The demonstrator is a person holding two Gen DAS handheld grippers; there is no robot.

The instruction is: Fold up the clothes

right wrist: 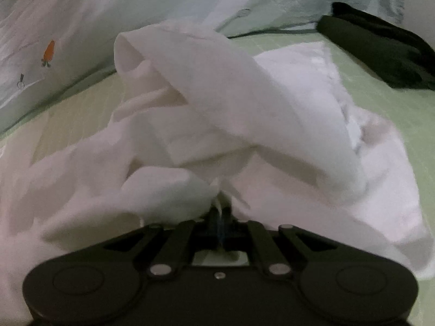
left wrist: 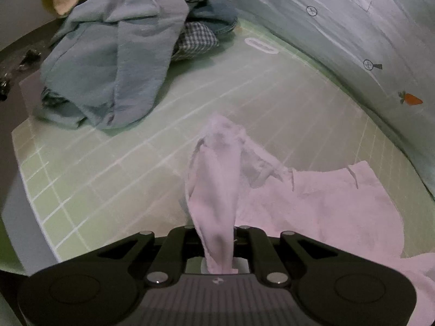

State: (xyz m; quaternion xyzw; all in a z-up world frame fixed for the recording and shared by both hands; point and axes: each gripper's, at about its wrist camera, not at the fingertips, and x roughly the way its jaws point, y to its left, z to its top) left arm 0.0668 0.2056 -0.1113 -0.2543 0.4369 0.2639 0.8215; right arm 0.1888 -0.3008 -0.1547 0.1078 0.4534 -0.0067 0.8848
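Observation:
A white garment (left wrist: 320, 203) lies crumpled on the green gridded mat (left wrist: 108, 168). My left gripper (left wrist: 217, 233) is shut on a bunched strip of it that rises ahead of the jaws. In the right wrist view the same white garment (right wrist: 217, 114) is heaped in folds just ahead. My right gripper (right wrist: 220, 214) is shut on a fold of it, with the cloth hiding the fingertips.
A pile of blue, checked and cream clothes (left wrist: 117, 54) sits at the mat's far left. A dark folded garment (right wrist: 380, 51) lies at the far right. A pale printed sheet (left wrist: 353, 27) with a carrot motif rises behind the mat.

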